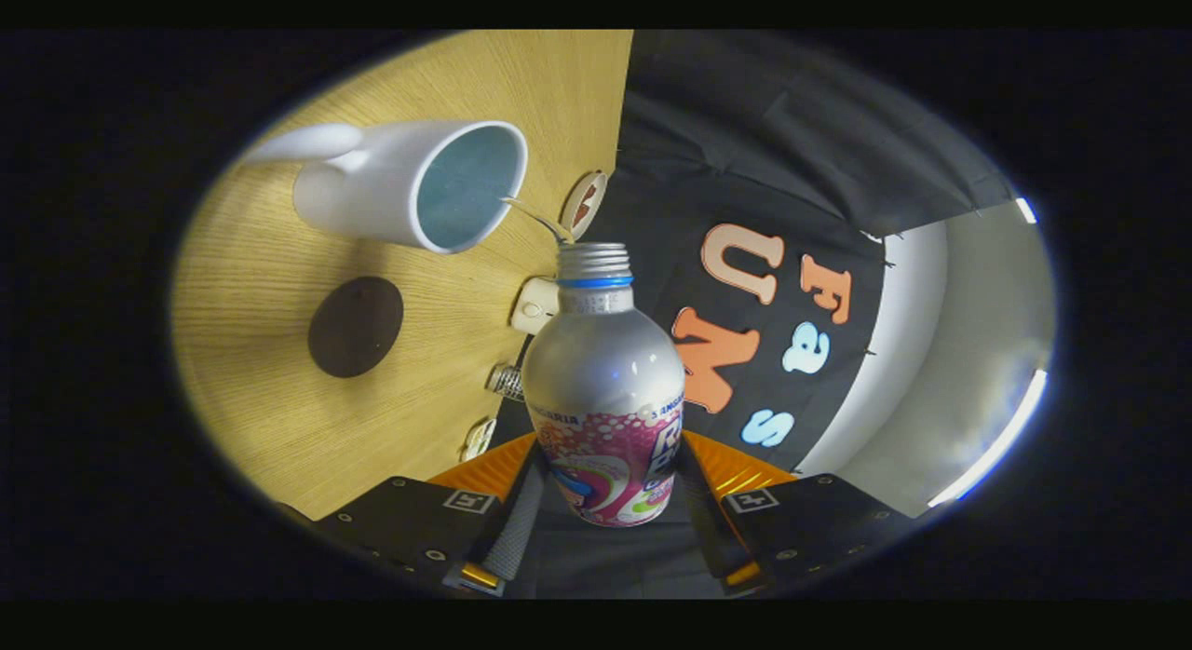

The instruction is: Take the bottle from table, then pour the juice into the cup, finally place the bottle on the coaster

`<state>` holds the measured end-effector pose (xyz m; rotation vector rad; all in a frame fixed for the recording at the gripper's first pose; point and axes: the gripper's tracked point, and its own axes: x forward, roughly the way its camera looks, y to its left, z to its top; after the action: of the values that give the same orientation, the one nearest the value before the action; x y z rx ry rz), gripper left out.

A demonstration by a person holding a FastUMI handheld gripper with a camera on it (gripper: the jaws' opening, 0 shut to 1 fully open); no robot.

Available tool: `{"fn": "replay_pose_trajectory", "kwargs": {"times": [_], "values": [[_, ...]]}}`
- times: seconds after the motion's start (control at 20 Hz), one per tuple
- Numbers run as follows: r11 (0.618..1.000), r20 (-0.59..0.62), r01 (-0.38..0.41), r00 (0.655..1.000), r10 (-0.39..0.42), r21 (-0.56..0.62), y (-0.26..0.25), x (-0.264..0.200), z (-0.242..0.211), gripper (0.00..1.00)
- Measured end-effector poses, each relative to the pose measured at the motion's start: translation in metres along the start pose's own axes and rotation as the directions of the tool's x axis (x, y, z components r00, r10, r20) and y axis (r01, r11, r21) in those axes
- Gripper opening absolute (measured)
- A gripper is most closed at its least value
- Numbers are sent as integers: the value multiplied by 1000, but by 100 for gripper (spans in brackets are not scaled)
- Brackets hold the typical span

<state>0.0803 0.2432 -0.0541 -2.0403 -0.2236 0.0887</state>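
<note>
Now the silver aluminium bottle with a pink printed label (605,389) sits clamped between both fingers of the gripper (605,529), tipped so its uncapped threaded neck points at the white ceramic cup with a pale blue inside (410,184). A thin stream of juice (535,217) arcs from neck into cup. Beside the cup, a dark round coaster (356,326) lies on the light wooden table (261,426).
</note>
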Motion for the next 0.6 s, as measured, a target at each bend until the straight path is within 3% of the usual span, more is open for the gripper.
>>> {"fn": "replay_pose_trajectory", "kwargs": {"times": [0.6], "values": [[998, 26, -11, 1000, 13, -63, -2, -1, 9, 74]]}}
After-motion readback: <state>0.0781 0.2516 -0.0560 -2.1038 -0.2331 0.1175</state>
